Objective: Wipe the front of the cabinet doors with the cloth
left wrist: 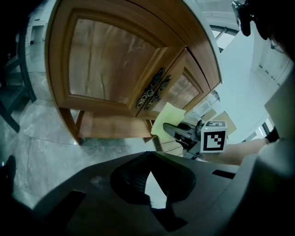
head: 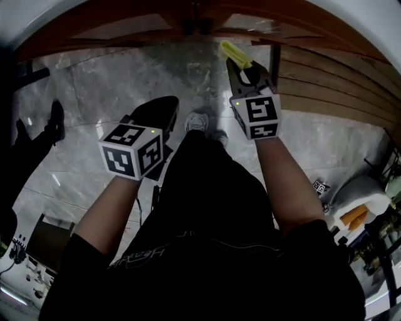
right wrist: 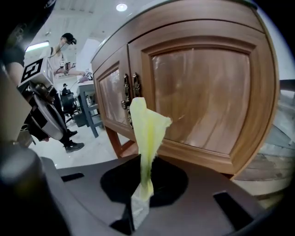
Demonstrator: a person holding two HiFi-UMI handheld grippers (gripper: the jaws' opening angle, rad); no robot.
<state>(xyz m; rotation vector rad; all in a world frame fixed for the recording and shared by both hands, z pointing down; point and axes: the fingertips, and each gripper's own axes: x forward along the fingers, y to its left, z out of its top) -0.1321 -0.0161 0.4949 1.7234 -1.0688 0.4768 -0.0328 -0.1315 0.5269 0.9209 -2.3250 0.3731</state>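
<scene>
The wooden cabinet (head: 188, 15) runs along the top of the head view. Its two panelled doors, left (left wrist: 106, 60) and right (right wrist: 203, 92), meet at ornate metal handles (left wrist: 152, 91). My right gripper (head: 235, 61) is shut on a yellow cloth (head: 232, 50). In the right gripper view the cloth (right wrist: 146, 124) stands up from the pinched jaws of the right gripper (right wrist: 142, 196), just in front of the handles (right wrist: 129, 92) without clearly touching them. My left gripper (head: 166, 103) hangs lower and further from the cabinet. The left gripper (left wrist: 148, 174) is shut, holding nothing.
The grey marble floor (head: 113, 81) lies below. Wooden slats (head: 332, 81) sit to the cabinet's right. A second person's dark shoe (head: 56, 119) is at the left, and a person (right wrist: 64, 46) stands behind a dark table (right wrist: 90, 113). A white device (head: 360, 200) is at the right.
</scene>
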